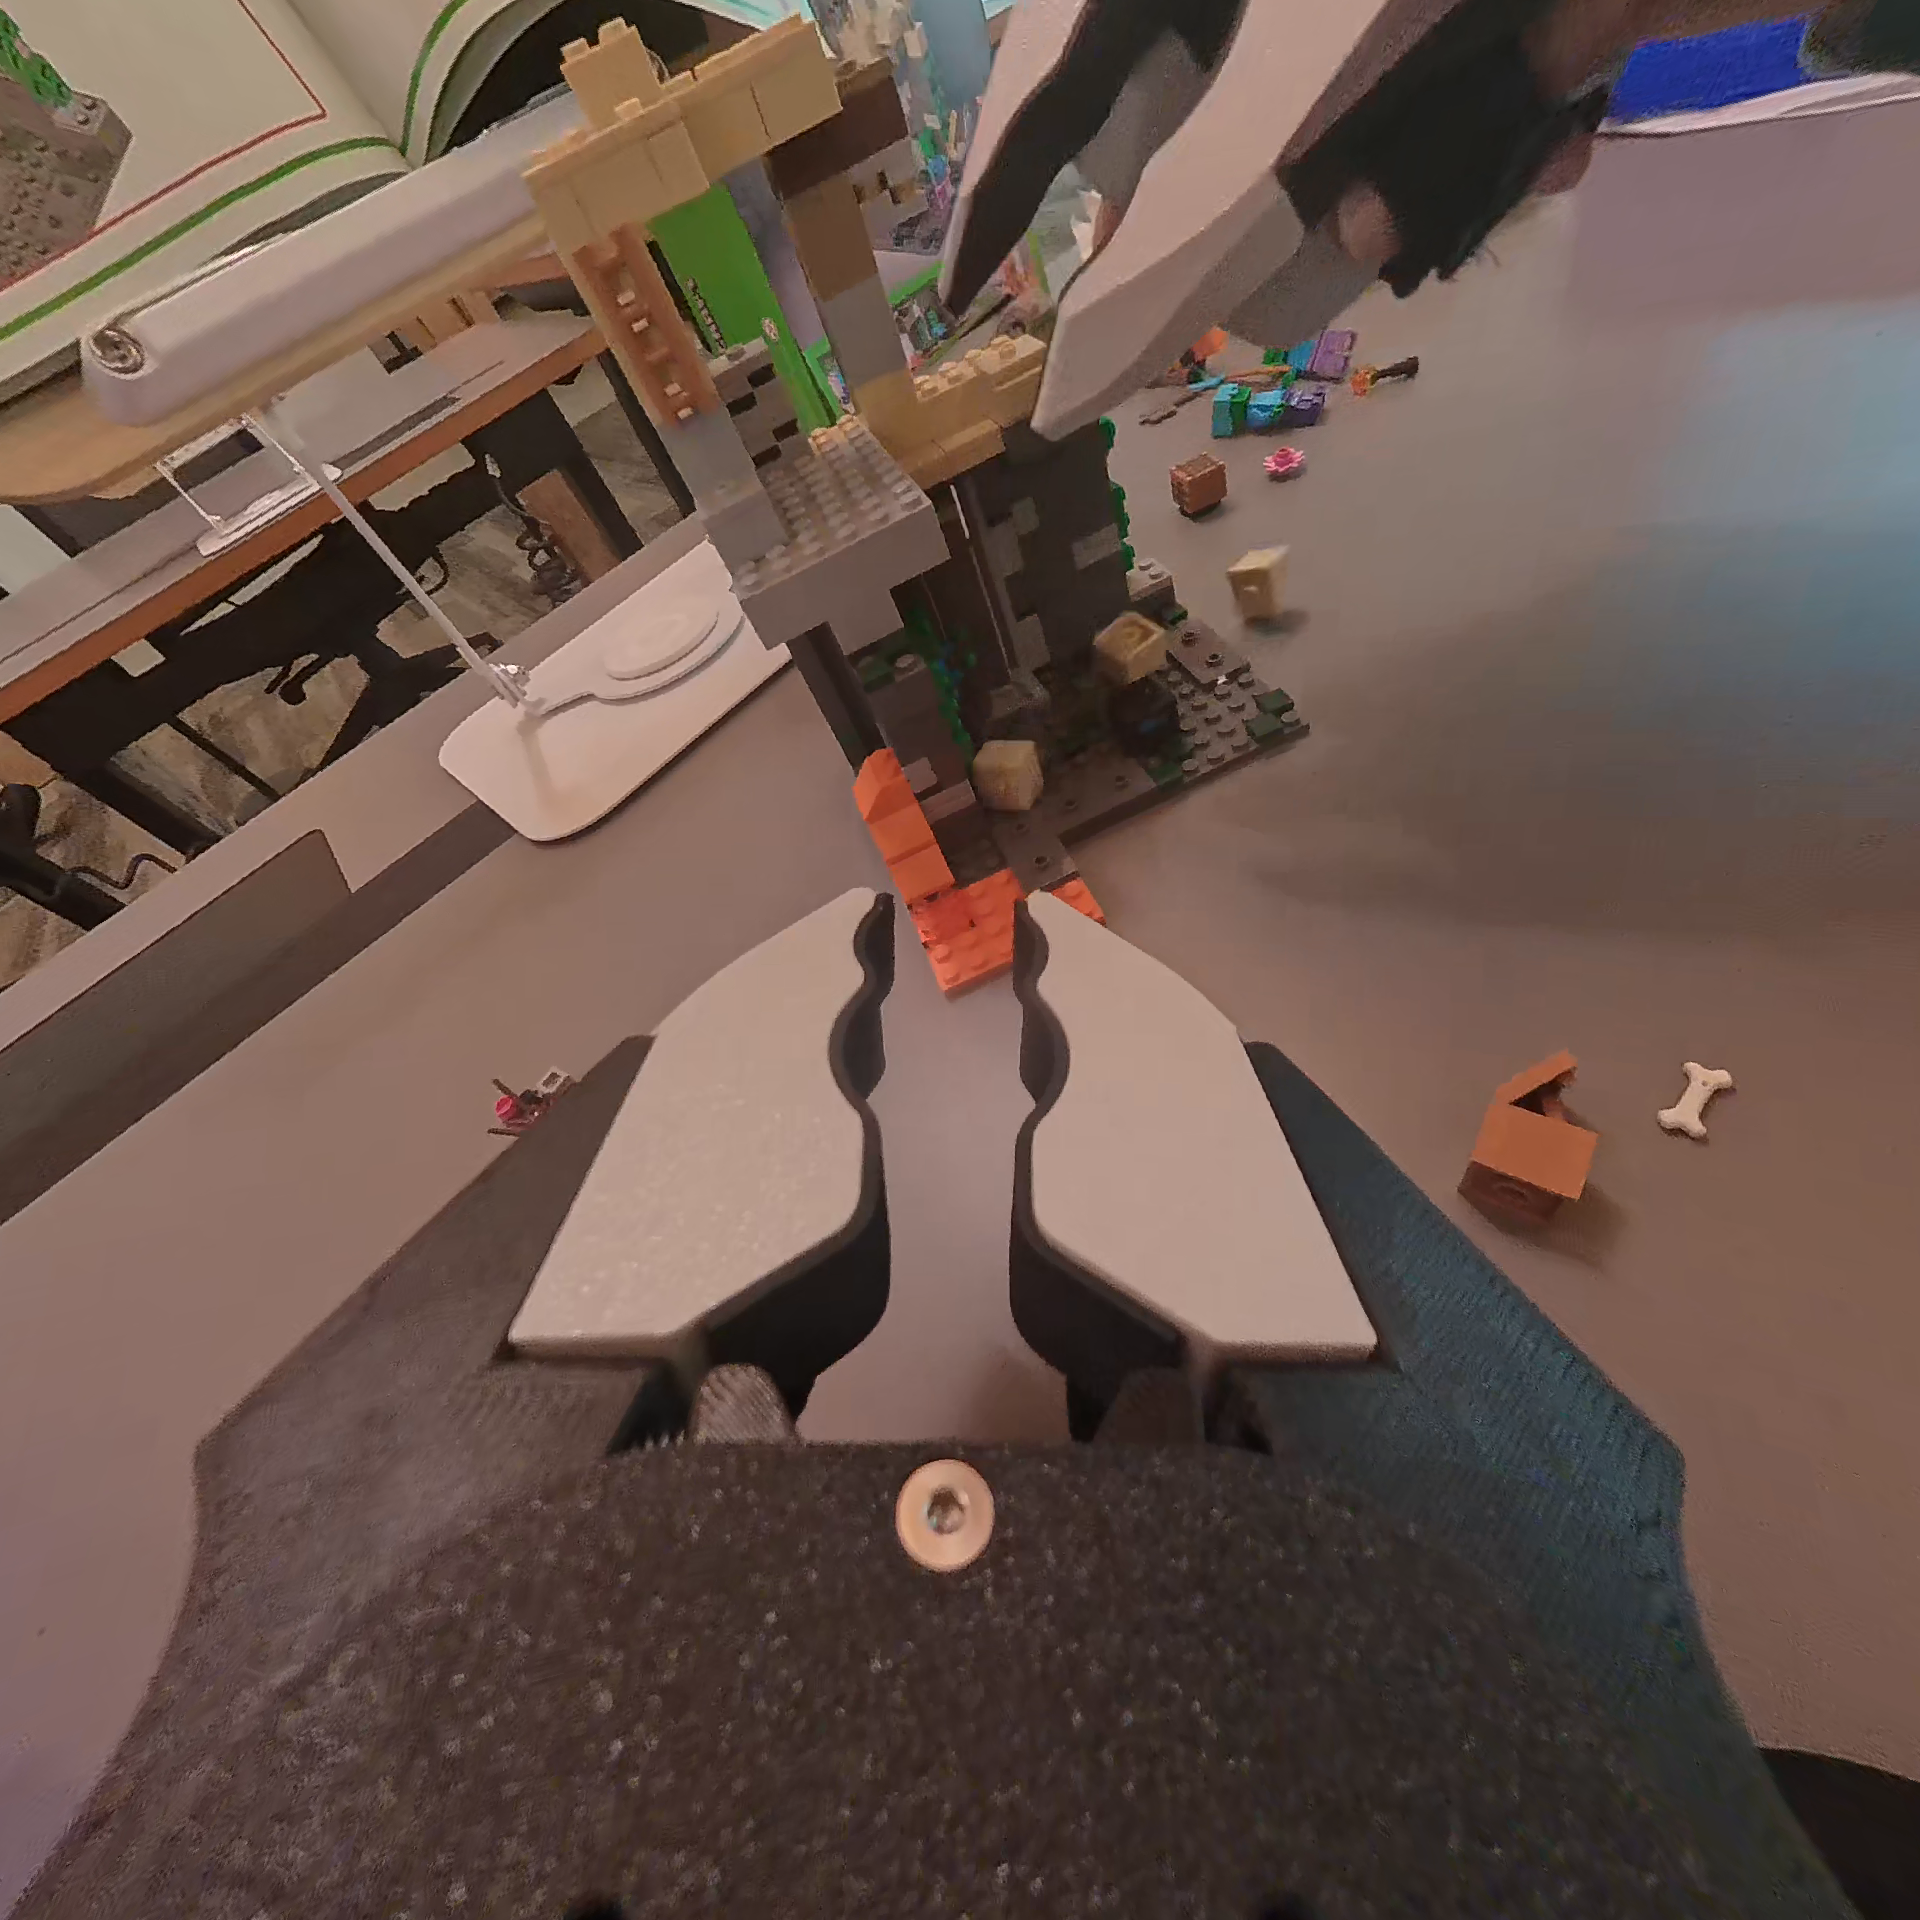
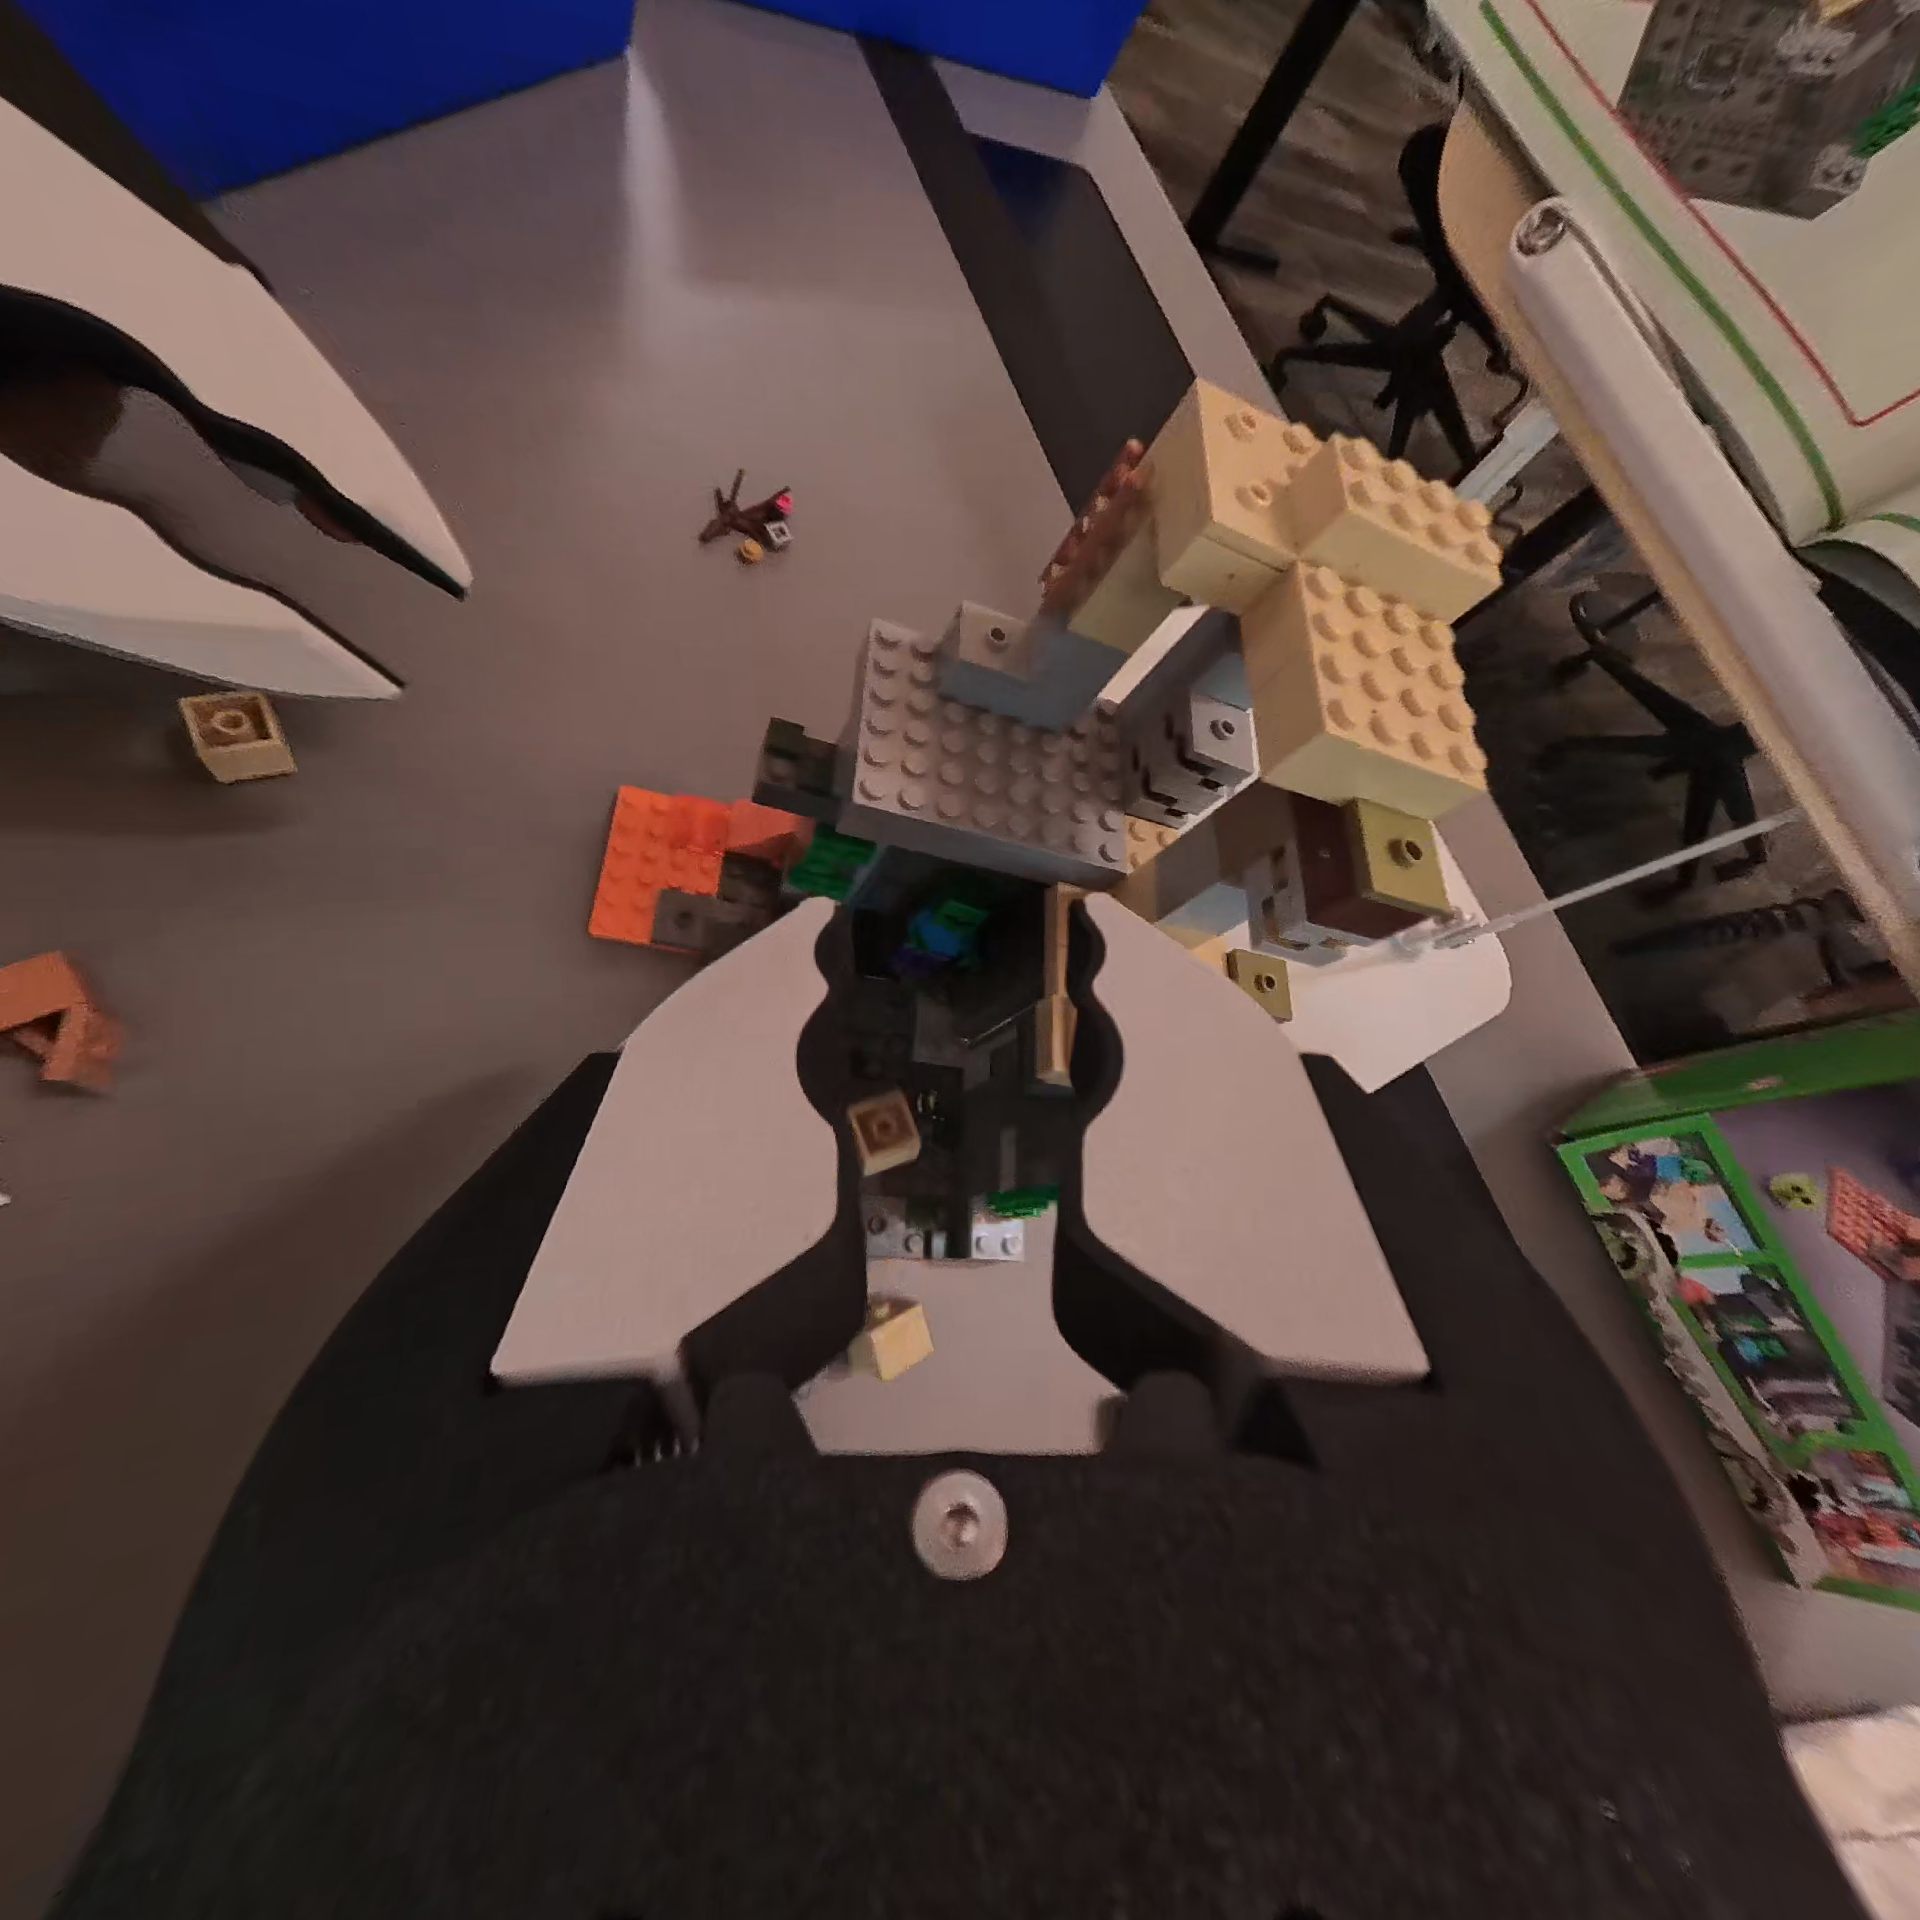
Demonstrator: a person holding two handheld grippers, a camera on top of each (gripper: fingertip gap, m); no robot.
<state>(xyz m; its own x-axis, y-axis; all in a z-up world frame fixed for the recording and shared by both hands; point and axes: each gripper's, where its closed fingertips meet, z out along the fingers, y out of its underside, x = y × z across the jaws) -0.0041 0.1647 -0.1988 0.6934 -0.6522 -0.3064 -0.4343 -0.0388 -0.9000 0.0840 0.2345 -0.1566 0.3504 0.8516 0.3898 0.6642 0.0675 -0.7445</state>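
Note:
A brick build stands on the grey table. It has a grey studded plate (image 1: 842,520) (image 2: 987,769), tan bricks on top (image 1: 665,114) (image 2: 1351,665), a dark base (image 1: 1195,727) and orange bricks (image 1: 935,862) (image 2: 665,852) at its foot. My left gripper (image 1: 954,914) is open and empty, low over the table, its tips just short of the orange bricks. My right gripper (image 2: 951,920) is open and looks straight down on the build. In the left wrist view it (image 1: 1003,358) hangs over a tan ledge (image 1: 966,400), one tip close to it. The left gripper shows at the right wrist view's upper left (image 2: 416,623).
A white stand's base (image 1: 623,727) sits left of the build, with an open booklet (image 1: 208,156) above it. Loose pieces lie around: a brown brick (image 1: 1527,1143), a white bone (image 1: 1694,1096), a tan brick (image 1: 1257,582), several coloured bits (image 1: 1278,395). A green box (image 2: 1766,1299) lies beyond. To reach the grey studded plate (image 2: 987,769) in a straight line is about 5 centimeters for my right fingers, about 12 centimeters for my left. The left camera catches it too, in the left wrist view (image 1: 836,495).

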